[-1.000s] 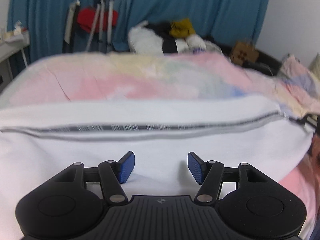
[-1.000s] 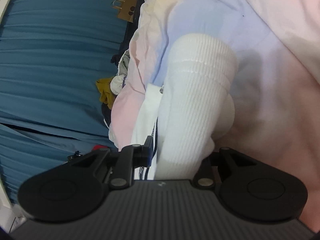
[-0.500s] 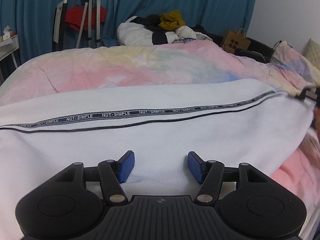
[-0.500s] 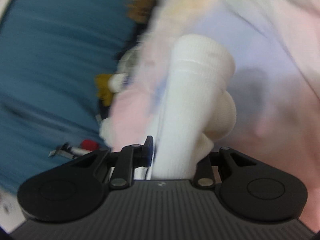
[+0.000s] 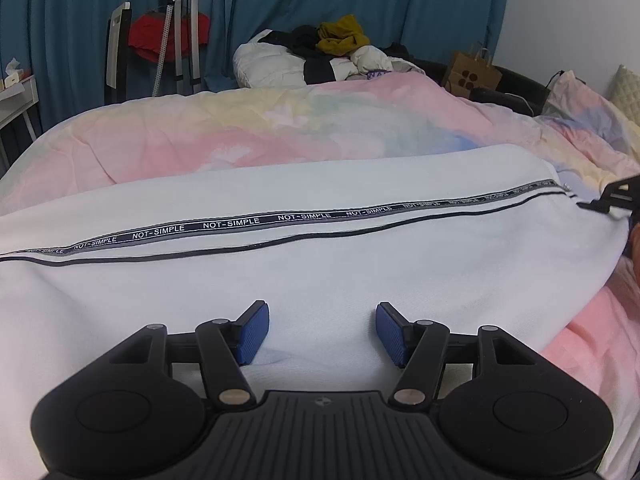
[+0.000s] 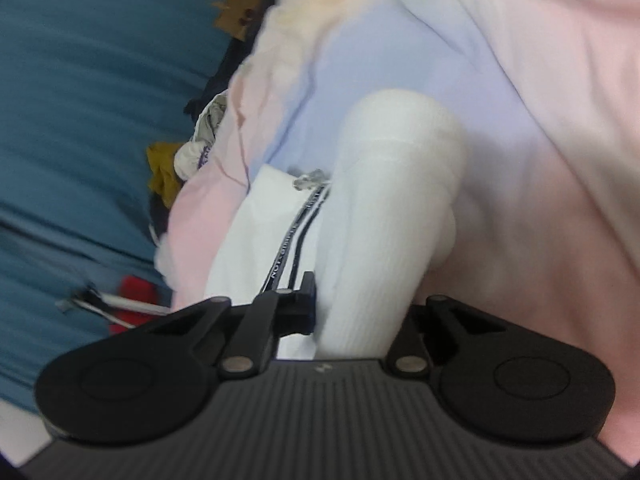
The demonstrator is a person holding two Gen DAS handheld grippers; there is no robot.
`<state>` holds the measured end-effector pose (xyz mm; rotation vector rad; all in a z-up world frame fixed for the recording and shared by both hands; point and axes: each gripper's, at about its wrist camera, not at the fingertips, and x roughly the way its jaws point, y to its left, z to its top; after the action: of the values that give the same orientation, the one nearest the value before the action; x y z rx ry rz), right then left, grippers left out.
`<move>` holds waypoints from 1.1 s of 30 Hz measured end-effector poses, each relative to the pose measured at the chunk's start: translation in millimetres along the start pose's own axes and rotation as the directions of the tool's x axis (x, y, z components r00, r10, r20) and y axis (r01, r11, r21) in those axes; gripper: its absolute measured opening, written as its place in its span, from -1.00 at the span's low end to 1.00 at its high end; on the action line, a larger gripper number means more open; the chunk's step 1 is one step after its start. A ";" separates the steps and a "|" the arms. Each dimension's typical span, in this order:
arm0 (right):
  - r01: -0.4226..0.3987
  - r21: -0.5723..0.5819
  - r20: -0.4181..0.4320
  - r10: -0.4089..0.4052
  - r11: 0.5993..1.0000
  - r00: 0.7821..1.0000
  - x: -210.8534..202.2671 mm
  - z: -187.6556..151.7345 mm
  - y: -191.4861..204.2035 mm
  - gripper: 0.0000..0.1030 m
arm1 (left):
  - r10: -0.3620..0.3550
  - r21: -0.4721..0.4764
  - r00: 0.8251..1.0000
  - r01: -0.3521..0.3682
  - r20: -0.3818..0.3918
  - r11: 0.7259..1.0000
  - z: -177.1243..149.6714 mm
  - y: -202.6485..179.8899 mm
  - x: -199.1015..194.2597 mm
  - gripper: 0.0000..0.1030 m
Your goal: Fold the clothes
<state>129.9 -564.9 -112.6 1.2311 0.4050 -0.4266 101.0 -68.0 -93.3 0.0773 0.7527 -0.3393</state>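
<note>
White pants [image 5: 320,264] with a black "NOT-SIMPLE" stripe [image 5: 232,226] lie stretched across the bed. My left gripper [image 5: 322,332] is open, its blue pads [image 5: 252,332] resting low over the white fabric, holding nothing. My right gripper [image 6: 360,312] is shut on the ribbed white cuff [image 6: 384,216] at the pants' end, which bunches up between its jaws. The stripe [image 6: 296,240] runs just left of the cuff. The right gripper's tip shows at the far right of the left wrist view [image 5: 618,196].
The bed has a pastel pink, yellow and blue duvet [image 5: 280,128]. A pile of clothes [image 5: 328,52] lies at the bed's far end. Blue curtains [image 5: 360,0], a stand with a red item [image 5: 168,36] and a paper bag [image 5: 472,72] stand behind.
The left view has steadied and come a little closer over the pants. The right gripper has turned and shifted with the cuff in it, so more of the stripe shows.
</note>
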 end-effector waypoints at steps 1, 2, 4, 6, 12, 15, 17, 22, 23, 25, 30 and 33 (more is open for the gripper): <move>0.012 -0.045 0.024 -0.011 0.999 1.000 -4.0 0.3 9.2 -0.72 | 0.003 0.005 1.000 -0.003 -0.002 1.000 -0.2 -0.5 0.9 0.20; 0.021 -0.091 0.052 -0.017 0.996 0.998 -8.0 -3.9 19.3 -0.72 | 0.005 0.011 1.000 -0.005 -0.005 1.000 -0.3 -1.0 2.0 0.20; 0.043 -0.199 0.109 -0.022 0.979 0.994 -20.0 -12.4 36.4 -0.72 | 0.008 0.015 1.000 -0.008 -0.009 1.000 -0.5 -1.3 3.6 0.21; 0.060 -0.273 0.150 -0.019 0.960 0.989 -26.6 -19.0 50.4 -0.72 | 0.008 0.016 1.000 -0.008 -0.011 1.000 -0.5 -0.8 4.0 0.21; 0.073 -0.312 0.173 -0.019 0.947 0.985 -4.8 -7.2 67.5 -0.72 | 0.019 0.028 1.000 -0.019 -0.019 0.999 -0.9 -3.8 8.1 0.21; 0.060 -0.279 0.160 -0.015 0.959 0.987 -24.2 -16.2 53.1 -0.72 | 0.021 0.032 1.000 -0.021 -0.019 0.999 -1.4 -4.3 9.2 0.21; 0.062 -0.271 0.154 -0.021 0.961 0.988 -27.7 -20.2 45.9 -0.72 | 0.020 0.034 1.000 -0.019 -0.016 0.999 -2.4 -4.0 9.4 0.21; 0.081 -0.288 0.160 -0.035 0.954 0.986 -30.2 -28.4 44.3 -0.72 | 0.010 0.031 1.000 -0.010 -0.012 0.999 -2.9 -1.5 9.7 0.21; 0.078 -0.297 0.167 -0.029 0.952 0.986 -31.8 -30.0 46.5 -0.72 | 0.005 0.029 1.000 -0.005 -0.012 1.000 -2.0 -0.5 9.0 0.21; 0.072 -0.327 0.185 -0.010 0.942 0.983 -35.0 -33.8 51.8 -0.72 | -0.009 0.015 1.000 0.010 -0.013 1.000 0.5 3.6 6.7 0.21; 0.070 -0.584 0.247 0.096 0.808 0.964 -55.7 -69.2 102.9 -0.72 | -0.054 -0.060 0.998 0.056 0.020 0.997 16.3 13.6 -12.9 0.20; 0.053 -0.771 0.241 0.213 0.635 0.947 -74.7 -109.2 141.7 -0.72 | -0.074 -0.103 0.991 0.086 0.114 0.991 30.0 22.3 -43.6 0.20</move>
<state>132.6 -414.5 9.7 0.3116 0.2081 -0.3036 98.5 -40.7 -42.8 -0.0727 0.6644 -0.3759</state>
